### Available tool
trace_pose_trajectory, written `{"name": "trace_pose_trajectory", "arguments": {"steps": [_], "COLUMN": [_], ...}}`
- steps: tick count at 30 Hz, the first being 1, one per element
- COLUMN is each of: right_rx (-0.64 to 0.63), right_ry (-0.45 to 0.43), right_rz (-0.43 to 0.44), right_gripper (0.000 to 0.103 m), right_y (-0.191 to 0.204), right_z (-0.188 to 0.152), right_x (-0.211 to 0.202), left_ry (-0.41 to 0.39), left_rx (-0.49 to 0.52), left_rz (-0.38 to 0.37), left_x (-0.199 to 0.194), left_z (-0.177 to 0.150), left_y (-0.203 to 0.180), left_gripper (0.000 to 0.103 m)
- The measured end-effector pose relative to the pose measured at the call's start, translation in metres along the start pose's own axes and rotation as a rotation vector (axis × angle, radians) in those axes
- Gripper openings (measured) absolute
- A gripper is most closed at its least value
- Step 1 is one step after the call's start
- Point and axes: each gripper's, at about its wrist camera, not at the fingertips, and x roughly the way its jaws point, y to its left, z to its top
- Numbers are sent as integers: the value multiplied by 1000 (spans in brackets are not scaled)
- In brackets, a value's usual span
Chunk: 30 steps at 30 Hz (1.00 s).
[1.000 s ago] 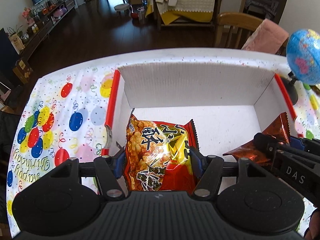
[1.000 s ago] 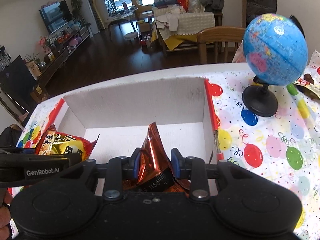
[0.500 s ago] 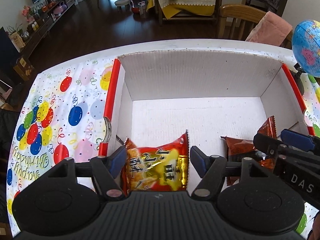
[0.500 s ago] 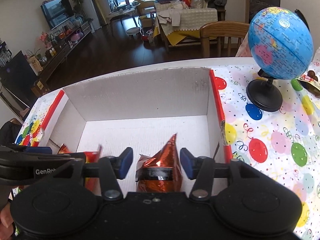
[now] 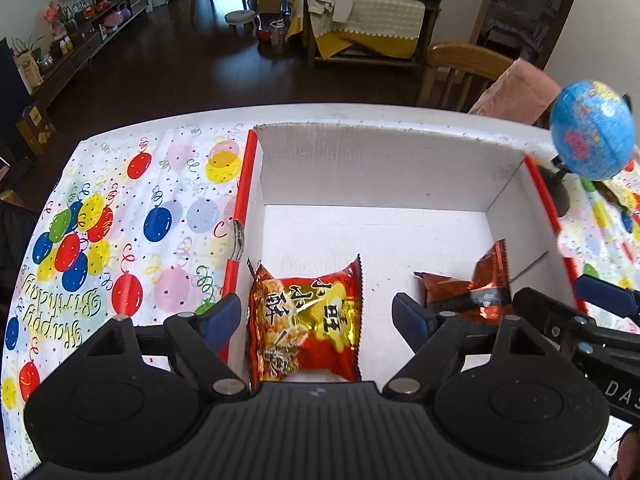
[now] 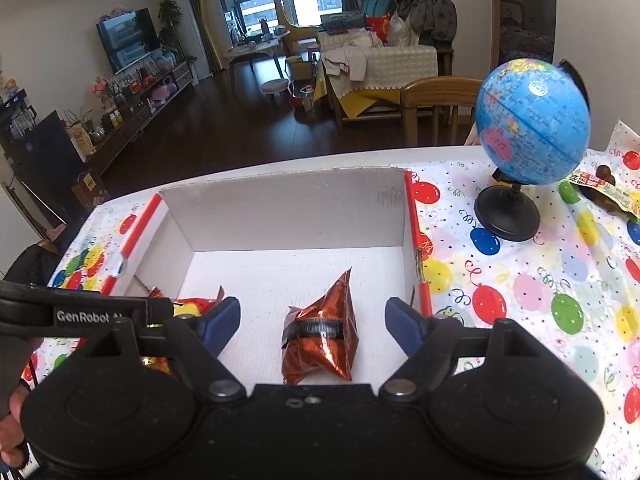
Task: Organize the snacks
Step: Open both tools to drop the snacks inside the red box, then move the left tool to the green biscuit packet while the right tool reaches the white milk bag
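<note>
While jaws just widened, red-yellow snack bag [image 5: 306, 320] lies loose between, untouched

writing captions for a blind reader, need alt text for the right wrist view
The right gripper, jaws just opened, hangs over a copper foil snack packet lying free on the floor of a white cardboard box. A blue globe stands right of the box on a balloon-print tablecloth.

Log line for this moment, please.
left gripper: jaws just opened, snack bag released in box | right gripper: jaws just opened, foil pack released in box
</note>
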Motion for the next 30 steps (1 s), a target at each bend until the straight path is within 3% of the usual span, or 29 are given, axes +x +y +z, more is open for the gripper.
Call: {"name": "trace_pose_trajectory", "arguments": {"steps": [8, 16, 19, 30], "right_rx": [18, 27, 33, 44], "right_ry": [-48, -82, -93, -124], "right_rz": [-3, -1, 0, 9], "right_gripper": [89, 90, 90, 92], "right_y": [5, 12, 16, 34], "right_z": [-7, -24, -31, -74], "right_x": [-39, -76, -89, -135], "left_ry": [-62, -112, -135, -169], "left_rx": [5, 4, -1, 7], "left_rz": [-32, -76, -89, -87], "left_x": [-43, -85, -100, -148], "left_z": [-14, -37, -46, -92], "left_y": [2, 10, 16, 37], "left_gripper": [90, 92, 102, 103]}}
